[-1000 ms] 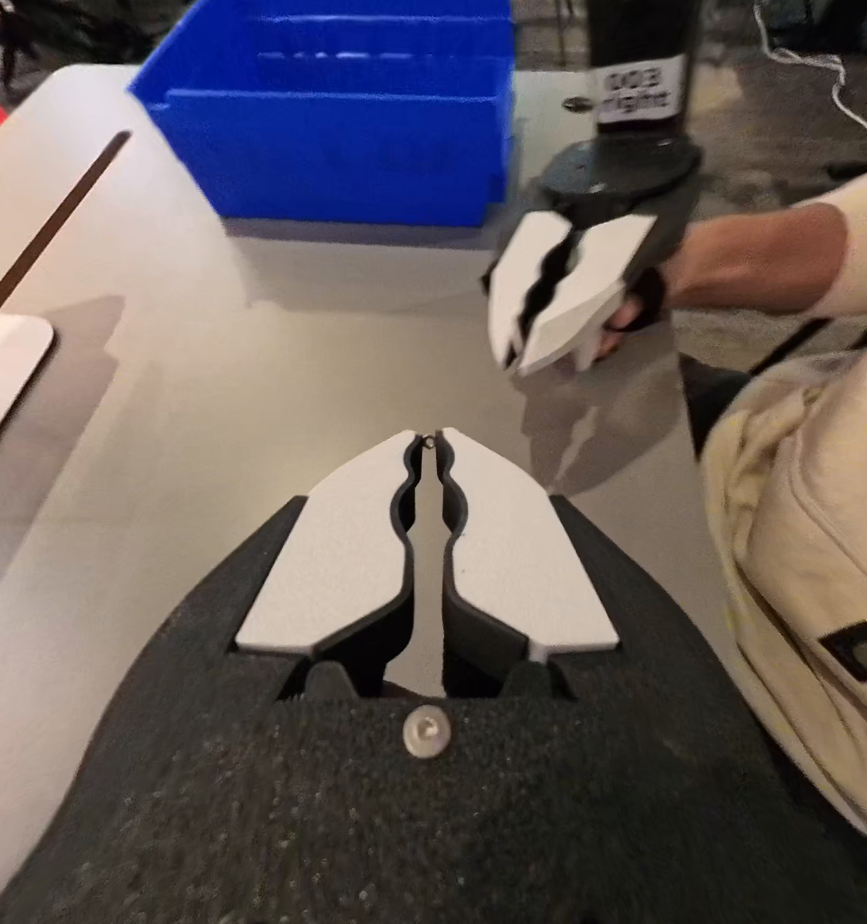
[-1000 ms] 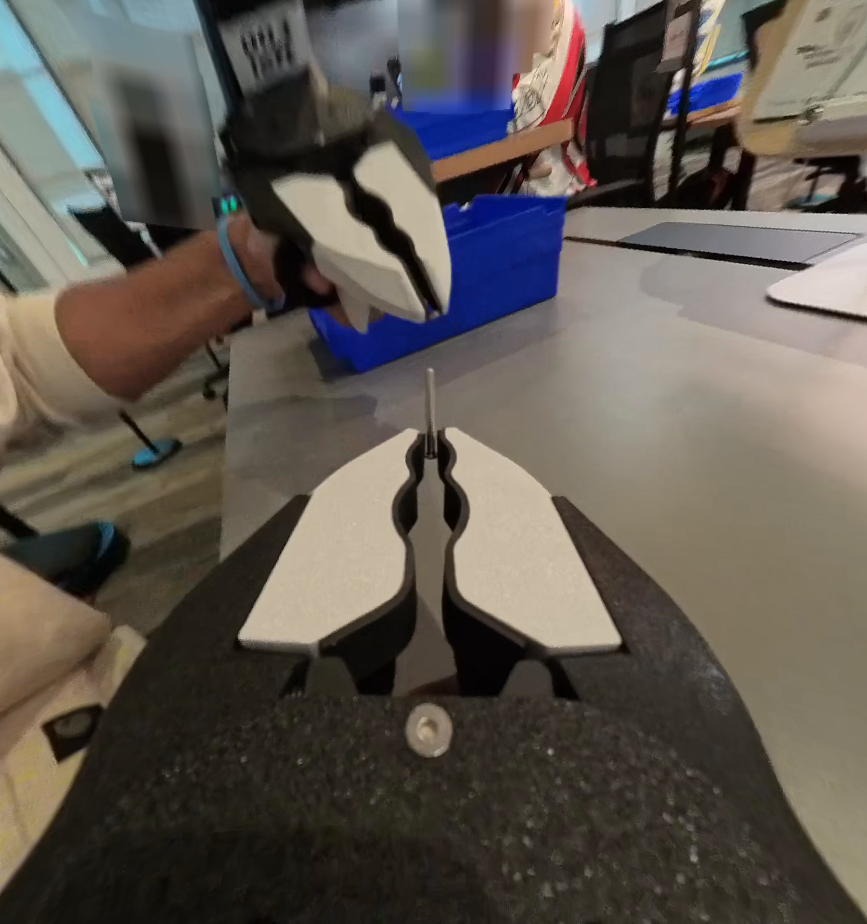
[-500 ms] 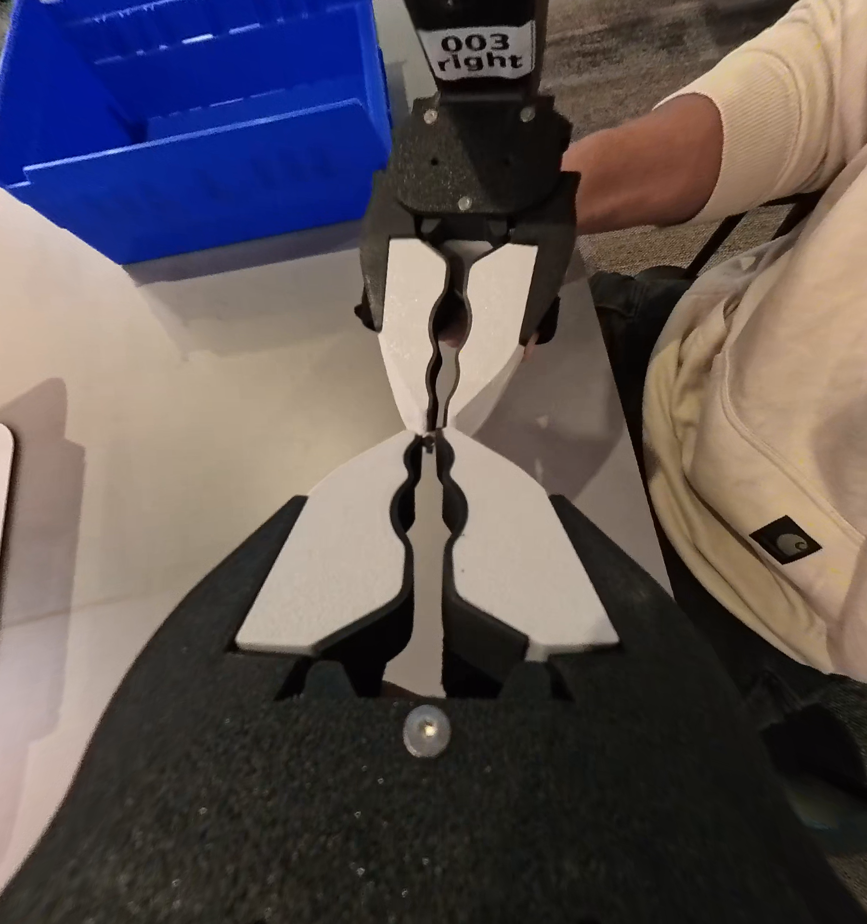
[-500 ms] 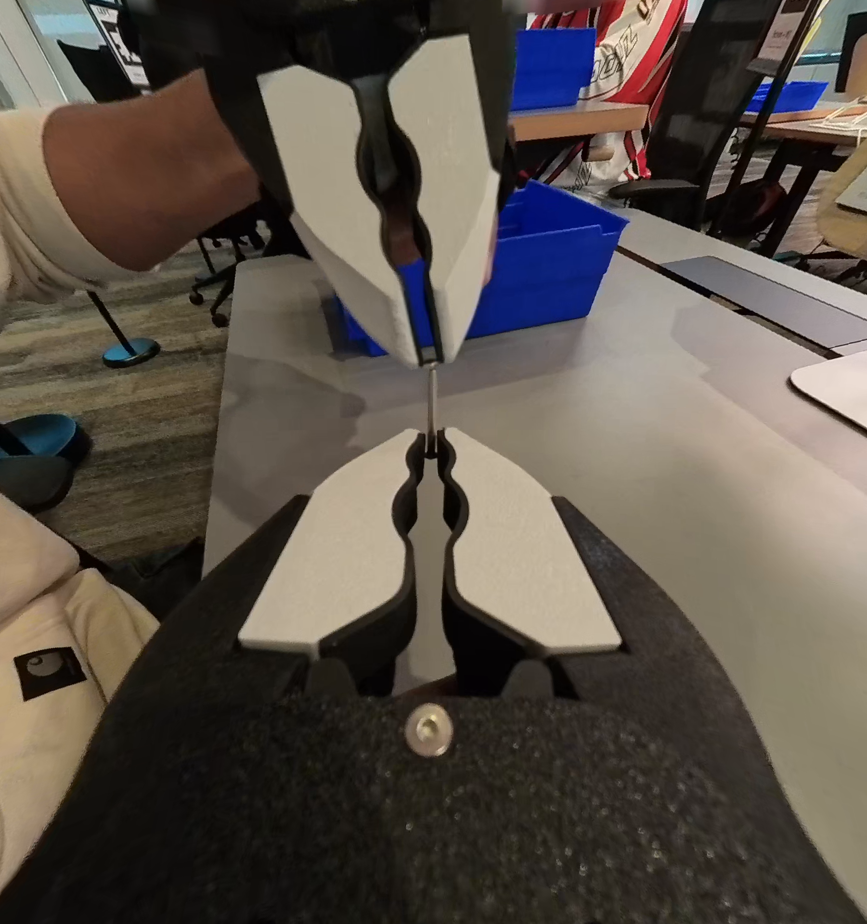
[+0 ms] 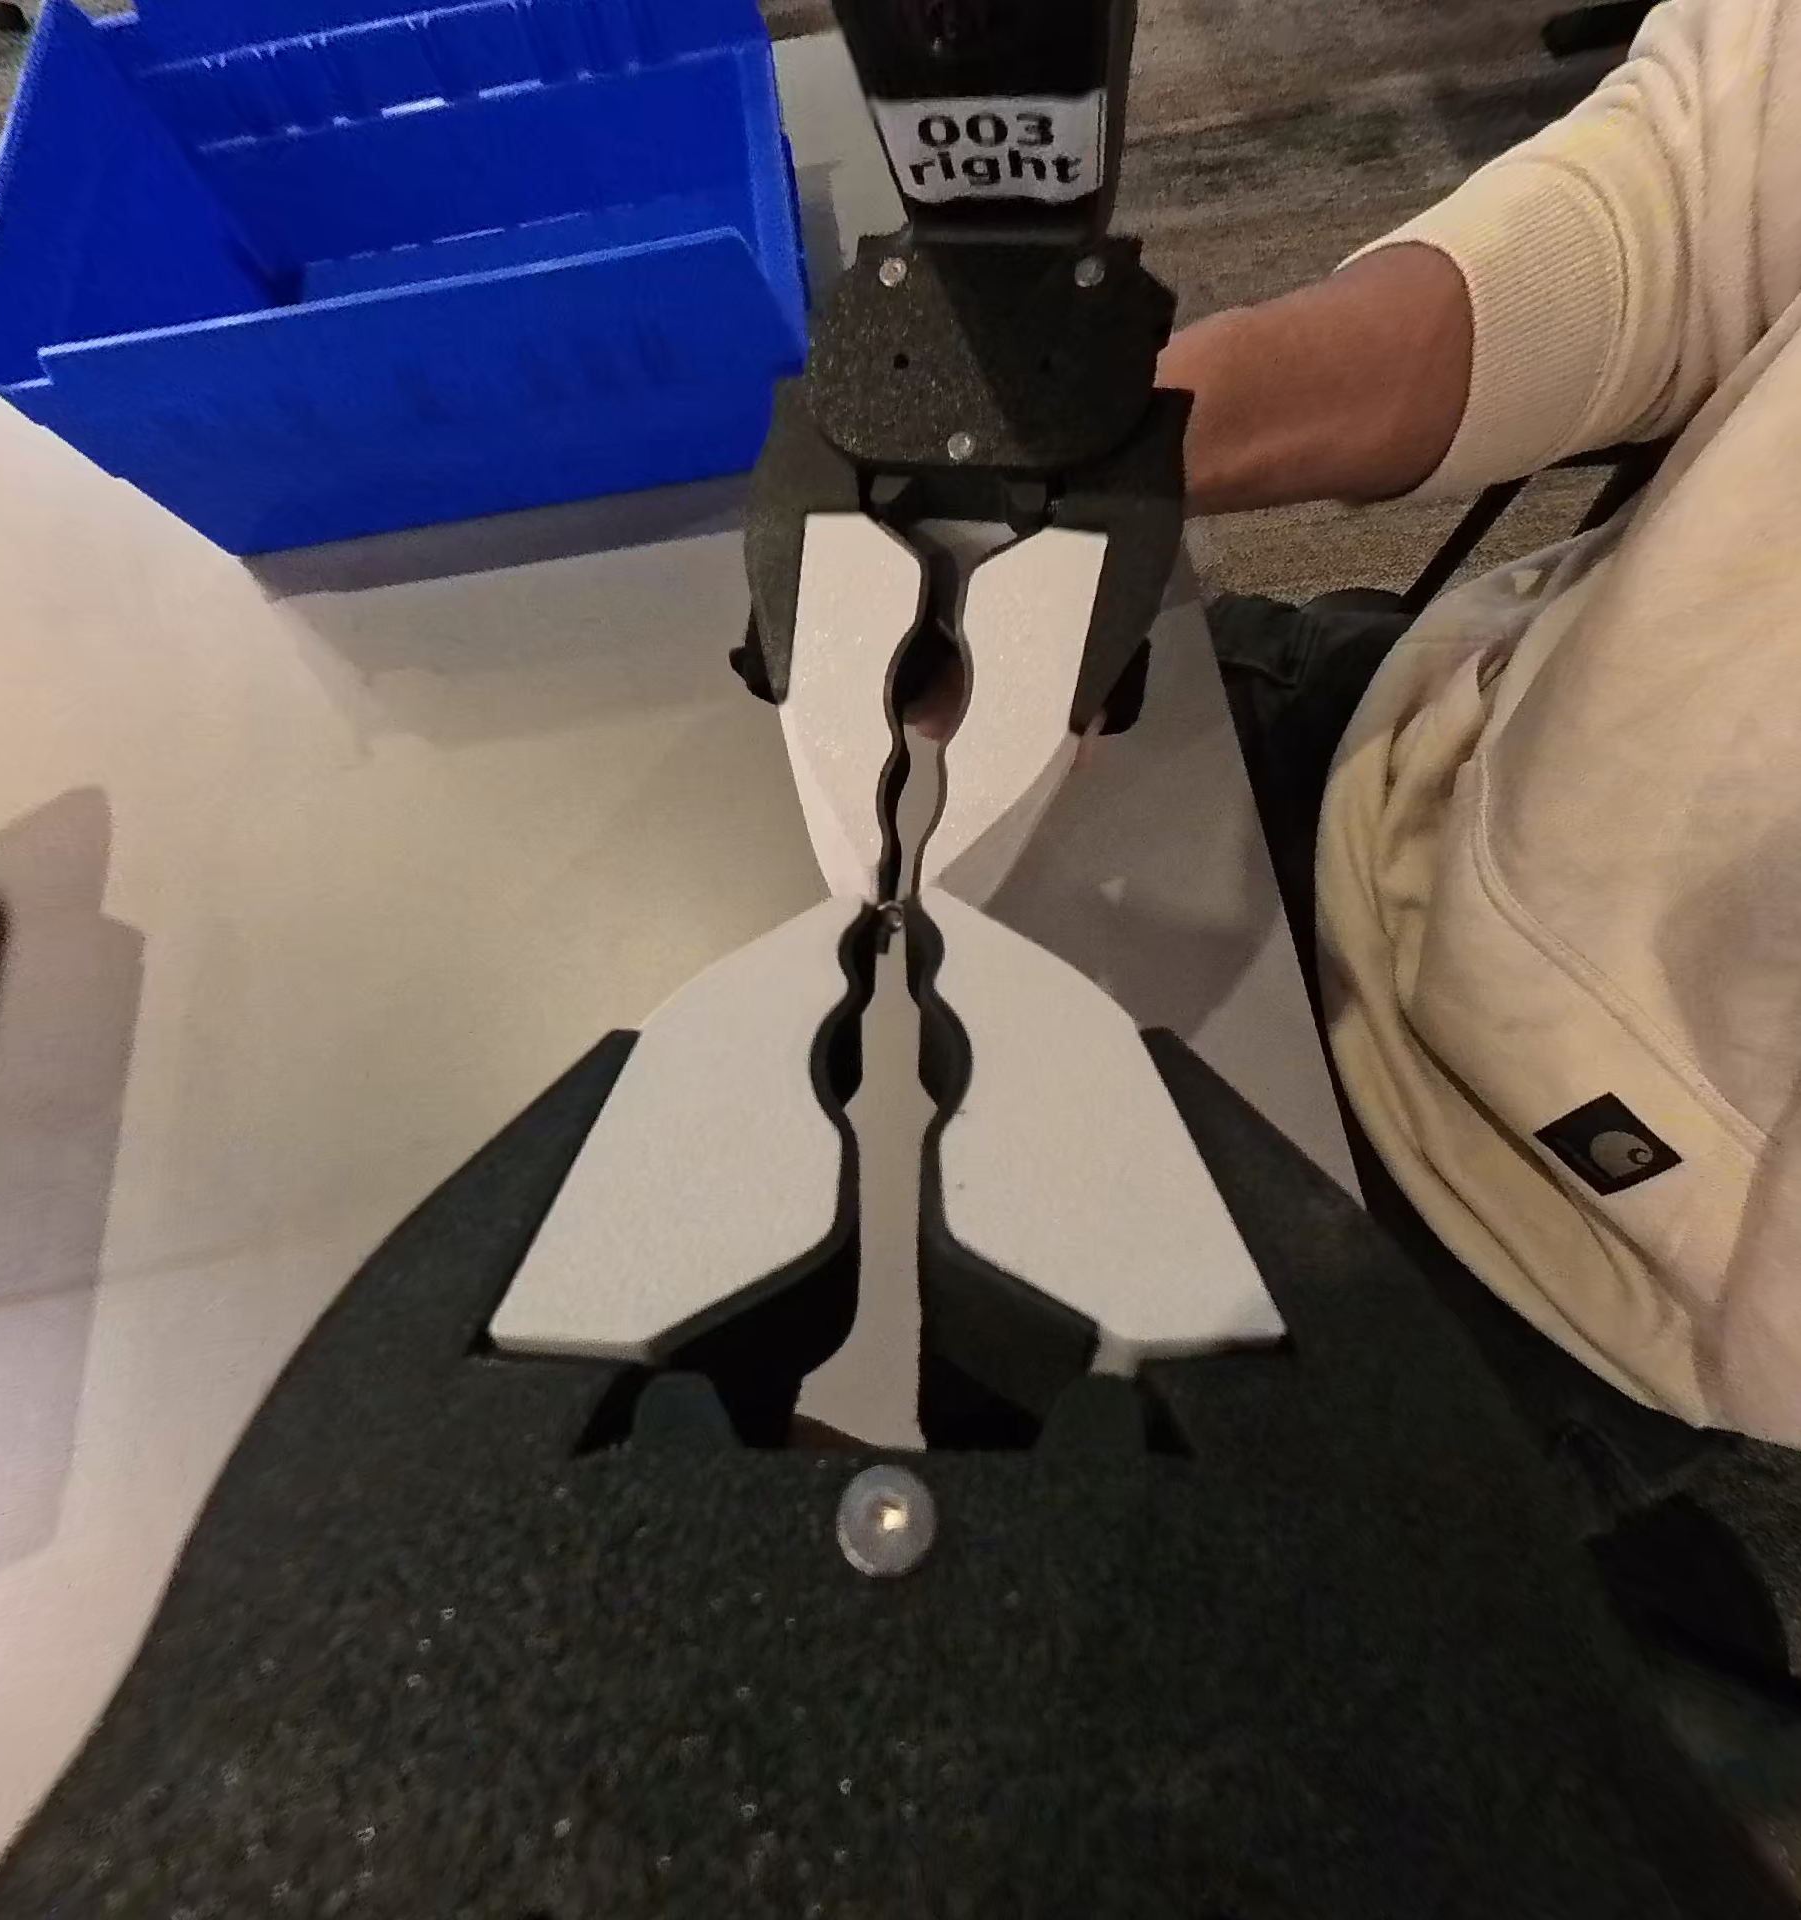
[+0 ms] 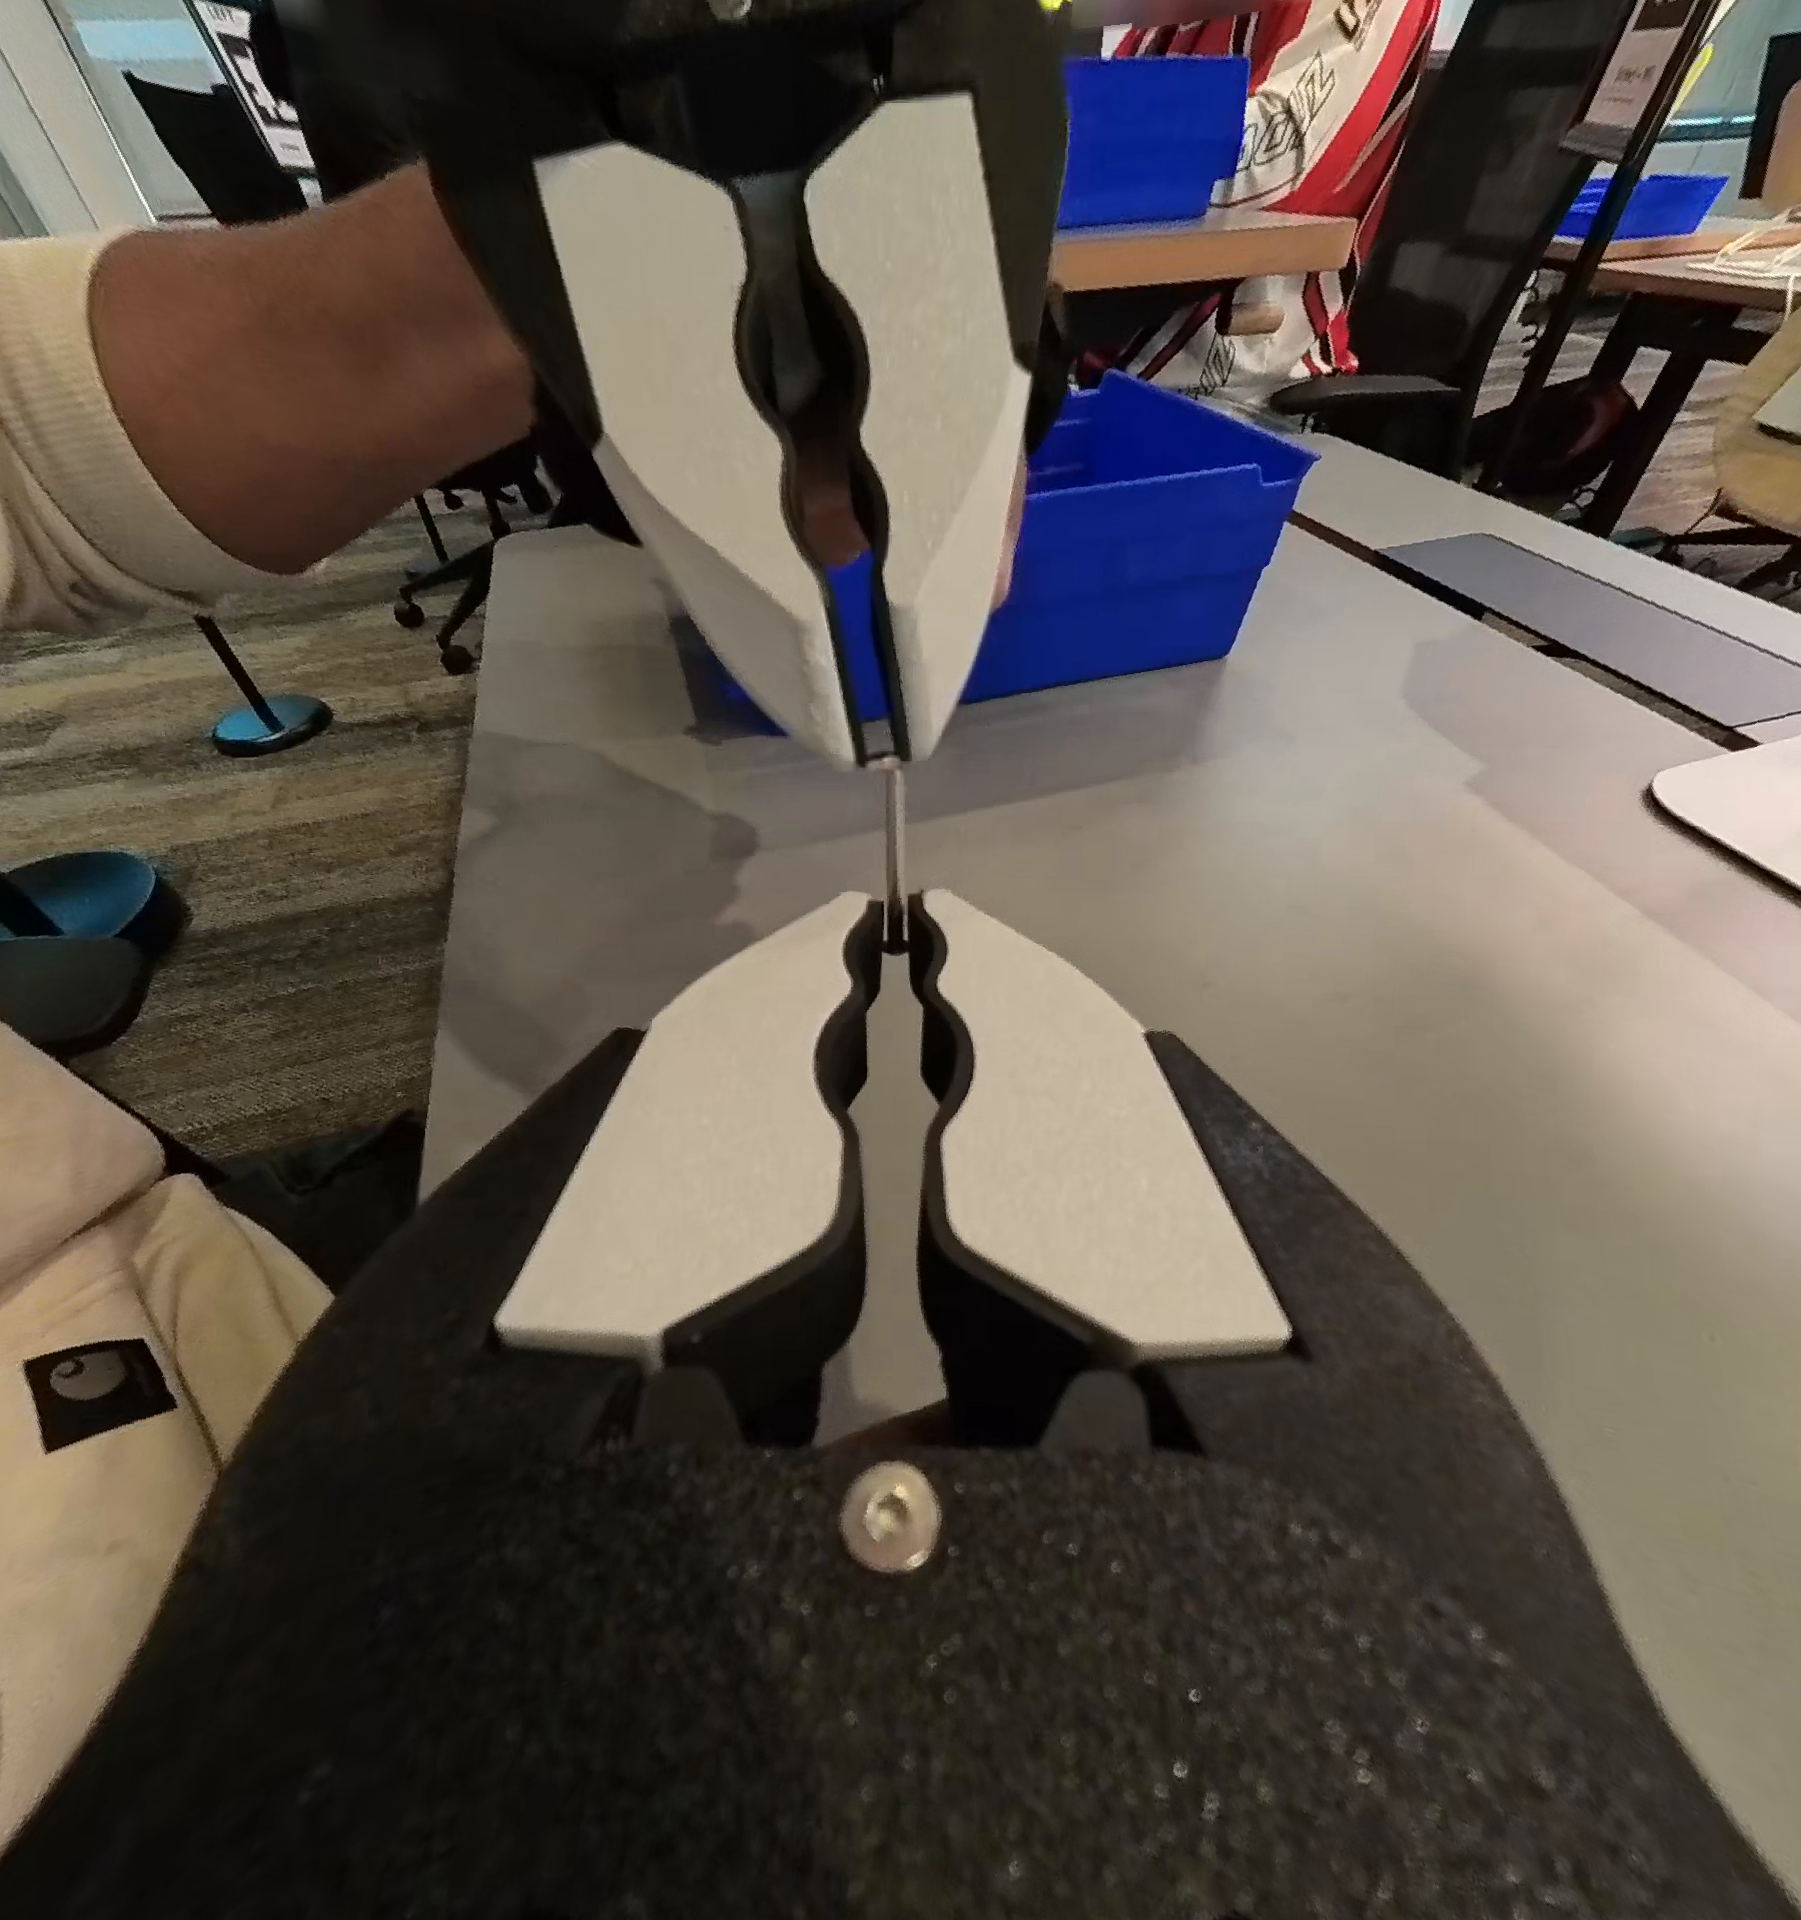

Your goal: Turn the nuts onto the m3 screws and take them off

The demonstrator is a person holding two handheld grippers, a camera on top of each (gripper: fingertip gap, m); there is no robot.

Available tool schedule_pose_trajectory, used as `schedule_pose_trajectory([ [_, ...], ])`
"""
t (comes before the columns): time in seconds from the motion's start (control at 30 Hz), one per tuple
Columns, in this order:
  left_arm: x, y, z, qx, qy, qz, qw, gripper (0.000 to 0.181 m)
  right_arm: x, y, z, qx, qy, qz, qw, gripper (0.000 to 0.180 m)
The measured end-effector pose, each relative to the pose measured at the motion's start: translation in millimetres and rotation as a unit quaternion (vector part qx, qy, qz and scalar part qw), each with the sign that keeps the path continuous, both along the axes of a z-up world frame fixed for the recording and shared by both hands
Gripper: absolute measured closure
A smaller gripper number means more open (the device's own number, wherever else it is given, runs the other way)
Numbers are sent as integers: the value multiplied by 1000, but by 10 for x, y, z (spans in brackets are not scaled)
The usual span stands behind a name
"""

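Observation:
My right gripper (image 6: 894,928) is shut on the head end of a thin silver M3 screw (image 6: 891,831), which points forward from its fingertips. My left gripper (image 5: 888,923) is shut on a small dark nut (image 5: 890,916) at its fingertips. The two grippers meet tip to tip above the grey table (image 5: 356,852). In the right wrist view the left gripper (image 6: 880,750) comes from above and the screw's far end touches its tips. In the left wrist view the right gripper (image 5: 896,891) points straight at mine. The nut is hidden in the right wrist view.
A blue plastic bin (image 5: 408,312) stands on the table behind the grippers; it also shows in the right wrist view (image 6: 1135,551). A white flat object (image 6: 1769,810) lies at the table's right side. The person's cream sleeve and body (image 5: 1602,831) are close on the right. Left and right tips are no more than a few centimetres apart.
The two grippers have come together from apart: a second ago they were separated, half a second ago nearly tip to tip, now the screw's end meets the left gripper's tips.

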State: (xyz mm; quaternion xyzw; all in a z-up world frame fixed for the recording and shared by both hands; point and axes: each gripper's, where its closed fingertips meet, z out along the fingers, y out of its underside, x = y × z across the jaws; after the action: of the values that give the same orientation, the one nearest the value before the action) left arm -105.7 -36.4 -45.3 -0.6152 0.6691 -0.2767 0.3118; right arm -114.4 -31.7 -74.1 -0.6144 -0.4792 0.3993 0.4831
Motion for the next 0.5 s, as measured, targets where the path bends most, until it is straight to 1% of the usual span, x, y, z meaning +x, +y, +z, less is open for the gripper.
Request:
schedule_pose_trajectory([
  [0.2, -10, 8, -46, 1, 10, 0, 1000, 176, 4, 3, -36, 12, -14, -1, 1000, 175],
  [0.4, -13, 27, -33, -3, 7, -3, 1000, 176, 50, 43, 30, 75, -10, -40, 996, 176],
  [0.43, -16, 28, -30, -1, 9, -5, 1000, 176, 50, 32, 39, 78, -5, -41, 996, 176],
  [0.5, -15, 6, -21, -1, 11, -15, 1000, 176, 41, -2, 46, 51, 11, -26, 998, 177],
])
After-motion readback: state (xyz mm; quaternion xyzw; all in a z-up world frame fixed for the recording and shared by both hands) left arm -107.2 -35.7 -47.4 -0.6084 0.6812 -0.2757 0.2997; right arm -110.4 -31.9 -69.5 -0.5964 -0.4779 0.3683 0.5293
